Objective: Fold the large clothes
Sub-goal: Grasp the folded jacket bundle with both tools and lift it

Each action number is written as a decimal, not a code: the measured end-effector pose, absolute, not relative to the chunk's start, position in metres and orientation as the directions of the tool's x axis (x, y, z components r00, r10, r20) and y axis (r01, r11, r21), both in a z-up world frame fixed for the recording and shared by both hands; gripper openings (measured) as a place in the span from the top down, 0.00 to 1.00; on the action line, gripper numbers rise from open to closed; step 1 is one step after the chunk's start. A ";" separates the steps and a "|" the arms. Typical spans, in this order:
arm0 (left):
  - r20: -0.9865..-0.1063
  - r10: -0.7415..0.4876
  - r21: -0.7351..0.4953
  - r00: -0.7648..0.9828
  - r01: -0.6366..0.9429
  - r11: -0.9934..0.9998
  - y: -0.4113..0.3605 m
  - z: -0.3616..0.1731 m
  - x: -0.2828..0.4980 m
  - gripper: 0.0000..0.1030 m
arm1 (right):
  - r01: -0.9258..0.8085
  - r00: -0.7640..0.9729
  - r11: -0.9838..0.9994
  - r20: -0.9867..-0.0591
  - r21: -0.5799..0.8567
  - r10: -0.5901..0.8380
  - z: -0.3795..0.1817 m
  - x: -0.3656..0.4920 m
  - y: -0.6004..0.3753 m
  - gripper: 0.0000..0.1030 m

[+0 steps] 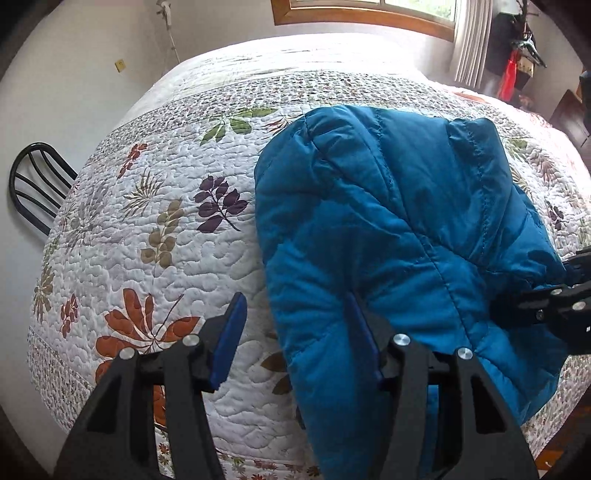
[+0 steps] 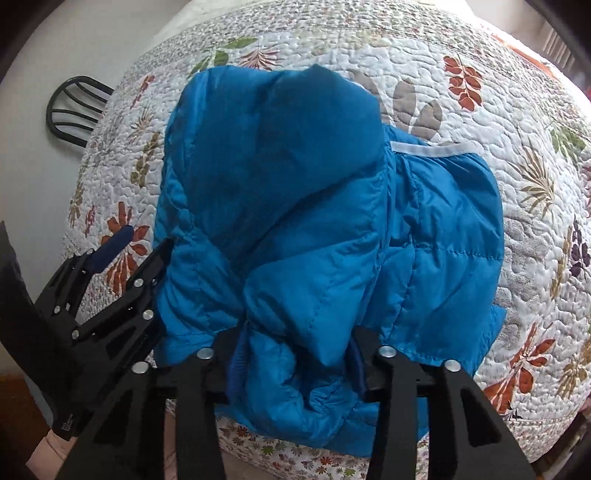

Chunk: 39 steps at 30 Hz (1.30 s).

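A blue quilted puffer jacket (image 1: 399, 236) lies bunched on the bed near its front edge; it also fills the middle of the right wrist view (image 2: 295, 229). My left gripper (image 1: 295, 332) is open at the jacket's left edge: its right finger presses into the fabric, its left finger stands over the quilt. It shows at the left of the right wrist view (image 2: 140, 247). My right gripper (image 2: 297, 363) has its jaws wide apart with a thick bunch of the jacket's near edge between them. It shows at the right edge of the left wrist view (image 1: 554, 299).
The bed carries a white quilt with a leaf print (image 1: 166, 221). A black metal chair (image 1: 37, 181) stands by the bed's left side against the wall. A window (image 1: 369, 14) and curtain (image 1: 472, 40) are behind the bed.
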<state>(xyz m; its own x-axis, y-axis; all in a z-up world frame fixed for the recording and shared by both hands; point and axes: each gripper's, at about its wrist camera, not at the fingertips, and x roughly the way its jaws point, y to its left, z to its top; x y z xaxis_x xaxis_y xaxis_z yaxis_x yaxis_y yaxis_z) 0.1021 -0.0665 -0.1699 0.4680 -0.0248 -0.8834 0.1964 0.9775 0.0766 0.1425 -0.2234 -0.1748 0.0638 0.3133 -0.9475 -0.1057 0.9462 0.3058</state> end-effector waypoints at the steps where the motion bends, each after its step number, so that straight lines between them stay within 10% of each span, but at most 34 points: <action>1: -0.885 -0.036 0.065 0.465 0.198 0.978 -0.064 -0.168 0.103 0.46 | -0.118 0.080 0.940 -0.941 0.320 0.330 -0.169 0.140 -0.224 0.70; 13: -0.801 -0.223 -0.051 0.555 0.307 0.950 -0.090 -0.093 0.075 0.47 | -0.136 0.391 0.920 -0.834 0.366 0.390 -0.062 0.046 -0.277 0.81; 30: -0.881 -0.229 -0.040 0.413 0.417 0.908 -0.154 -0.180 0.064 0.43 | 0.139 0.244 0.873 -0.870 0.468 0.428 -0.228 0.028 -0.364 0.73; 39: -0.880 -0.263 -0.093 0.396 0.400 0.912 -0.142 -0.171 0.071 0.43 | 0.060 0.268 0.927 -0.901 0.369 0.341 -0.190 0.024 -0.365 0.55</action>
<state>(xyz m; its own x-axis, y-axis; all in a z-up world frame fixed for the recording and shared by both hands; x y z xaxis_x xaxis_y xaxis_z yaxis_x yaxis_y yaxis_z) 0.0707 -0.1423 -0.1713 0.3963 -0.2632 -0.8796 0.4002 0.9118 -0.0926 0.0237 -0.3653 -0.1896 0.2679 0.3414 -0.9009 0.0602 0.9273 0.3693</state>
